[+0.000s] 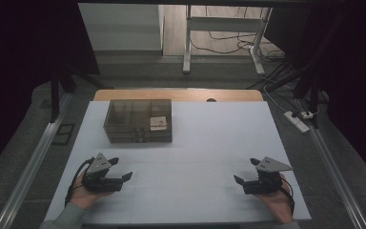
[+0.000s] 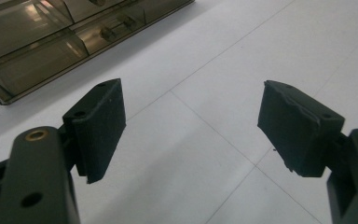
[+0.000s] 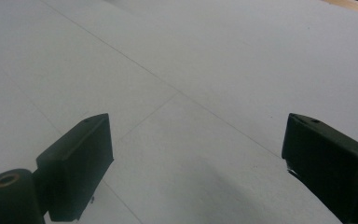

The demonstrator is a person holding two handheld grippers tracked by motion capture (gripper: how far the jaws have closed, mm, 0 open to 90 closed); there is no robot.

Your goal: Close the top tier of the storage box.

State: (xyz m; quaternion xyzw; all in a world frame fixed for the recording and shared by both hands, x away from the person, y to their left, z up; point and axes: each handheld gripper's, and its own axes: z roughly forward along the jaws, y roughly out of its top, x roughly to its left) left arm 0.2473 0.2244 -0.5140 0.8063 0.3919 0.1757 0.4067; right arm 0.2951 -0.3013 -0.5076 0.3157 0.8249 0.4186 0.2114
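Both tongs are resting wide and empty, and the compartment box is waiting untouched.

The left tongs (image 1: 123, 168) and right tongs (image 1: 246, 171) are lying low on the white worktop (image 1: 190, 143), holding nothing; the smoky compartment box (image 1: 138, 120) is standing well apart at the far left, so the handling seems not begun. The left gripper view is showing its dividers (image 2: 70, 35) closely; the high view is showing a small pale item (image 1: 158, 123) inside.

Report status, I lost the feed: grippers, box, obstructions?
Left gripper, right gripper: jaws open, empty. Compartment box untouched, ahead of left. Nothing between.
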